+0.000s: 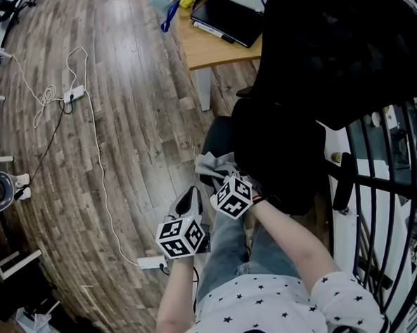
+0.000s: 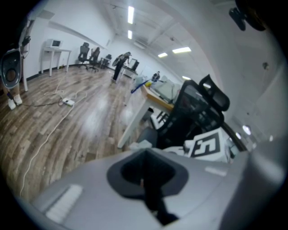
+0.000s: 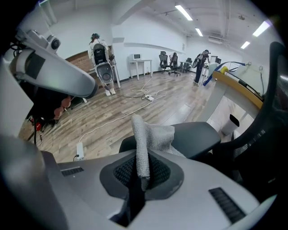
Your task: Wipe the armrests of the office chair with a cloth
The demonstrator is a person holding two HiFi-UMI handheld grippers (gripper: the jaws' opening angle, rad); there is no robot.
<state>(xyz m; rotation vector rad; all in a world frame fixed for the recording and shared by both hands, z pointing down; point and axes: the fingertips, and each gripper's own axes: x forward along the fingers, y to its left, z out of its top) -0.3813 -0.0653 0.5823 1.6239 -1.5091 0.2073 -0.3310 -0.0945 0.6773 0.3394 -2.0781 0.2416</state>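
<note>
The black office chair (image 1: 319,77) stands in front of me, its dark left armrest (image 1: 219,137) jutting toward me. A grey cloth (image 1: 210,164) lies draped over that armrest's near end. My right gripper (image 1: 220,177) is shut on the cloth, and in the right gripper view a fold of the cloth (image 3: 143,148) stands up between the jaws in front of the armrest pad (image 3: 195,137). My left gripper (image 1: 191,198) hangs just left of and below it, off the chair, shut with nothing in it. The left gripper view shows the chair back (image 2: 193,110).
A wooden desk (image 1: 208,50) with a black laptop (image 1: 228,19) stands beyond the chair. Cables and a power strip (image 1: 73,93) lie on the wood floor at left, another strip (image 1: 150,262) by my leg. A black rail (image 1: 380,183) runs along the right.
</note>
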